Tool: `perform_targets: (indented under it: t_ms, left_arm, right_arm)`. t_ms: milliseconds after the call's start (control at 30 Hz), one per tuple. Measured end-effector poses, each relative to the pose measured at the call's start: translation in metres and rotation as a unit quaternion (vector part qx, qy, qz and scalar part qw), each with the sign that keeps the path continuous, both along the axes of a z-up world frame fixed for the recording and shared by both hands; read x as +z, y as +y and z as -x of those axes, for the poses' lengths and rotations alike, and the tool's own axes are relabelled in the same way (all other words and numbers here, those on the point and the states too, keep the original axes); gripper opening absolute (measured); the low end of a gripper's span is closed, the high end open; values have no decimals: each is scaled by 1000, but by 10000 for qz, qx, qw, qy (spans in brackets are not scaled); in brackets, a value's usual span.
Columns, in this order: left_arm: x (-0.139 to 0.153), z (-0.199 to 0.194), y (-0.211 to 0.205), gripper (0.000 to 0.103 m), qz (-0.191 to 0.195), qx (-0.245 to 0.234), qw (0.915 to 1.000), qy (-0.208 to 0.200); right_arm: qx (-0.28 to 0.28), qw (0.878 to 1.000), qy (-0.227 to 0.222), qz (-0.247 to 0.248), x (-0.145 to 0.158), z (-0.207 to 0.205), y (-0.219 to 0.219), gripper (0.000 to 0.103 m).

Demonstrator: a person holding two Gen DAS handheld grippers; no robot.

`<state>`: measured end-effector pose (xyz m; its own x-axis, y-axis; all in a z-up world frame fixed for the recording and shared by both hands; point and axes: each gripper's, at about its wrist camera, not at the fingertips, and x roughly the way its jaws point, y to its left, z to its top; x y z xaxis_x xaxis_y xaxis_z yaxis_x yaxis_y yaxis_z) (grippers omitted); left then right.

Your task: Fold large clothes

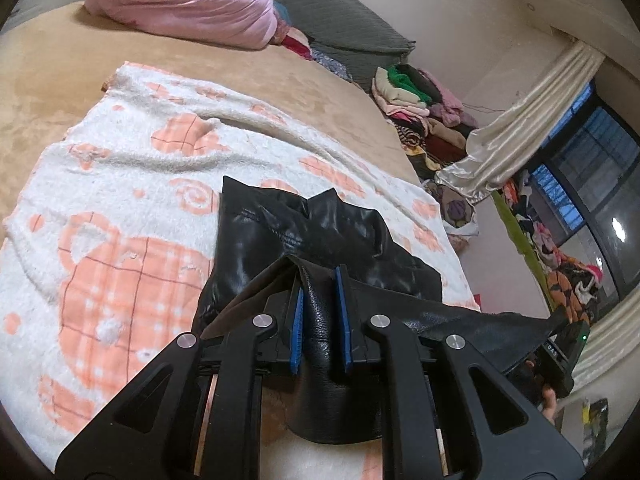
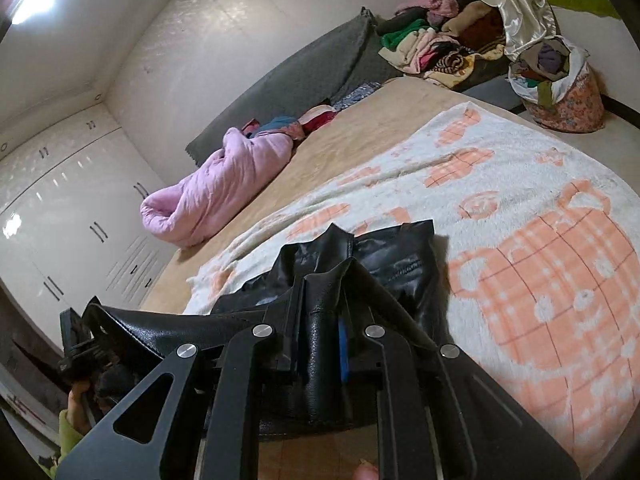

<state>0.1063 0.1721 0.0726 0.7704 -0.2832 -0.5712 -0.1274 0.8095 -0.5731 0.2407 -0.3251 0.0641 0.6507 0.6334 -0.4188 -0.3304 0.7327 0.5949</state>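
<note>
Between both tools, black leather garment (image 1: 304,240) stretches sideways, far end trailing onto blanket (image 1: 120,168).

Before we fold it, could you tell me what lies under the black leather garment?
The black leather garment lies on a white-and-orange bear-print blanket over the tan bed cover; the blanket directly beneath it is hidden.

Garment (image 1: 304,236) on blanket (image 1: 120,184), quilt (image 1: 188,0) behind.
</note>
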Motion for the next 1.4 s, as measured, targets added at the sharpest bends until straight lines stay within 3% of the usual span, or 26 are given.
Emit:
perform_targets:
  t_ms: [433,1033,1100,1200,1267,1400]
  left_arm:
    - [-16,-31,2,10,-281,293,9990,200]
    - [-45,-61,7,15,-574,443,9961,502]
    - [-48,-62,7,16,-541,452,9962,507]
    - [-55,-64,8,20,-453,493,9964,516]
    - [-57,-64,7,26,-437,532,9964,496]
    - [-52,-59,7,35,-461,659,9963,295]
  right_arm:
    - [-428,9980,431,-151,-29,-50,15,13]
    - [-622,9946,751,358,-63,-94,29,16]
    - [-550,9947,750,432,-67,-98,31,18]
    - [-506,9953,667,480,-69,-98,31,34]
    - [-628,9953,558,480,-66,-96,26,64]
    - [-805,9952,411,366,-60,-91,11,66]
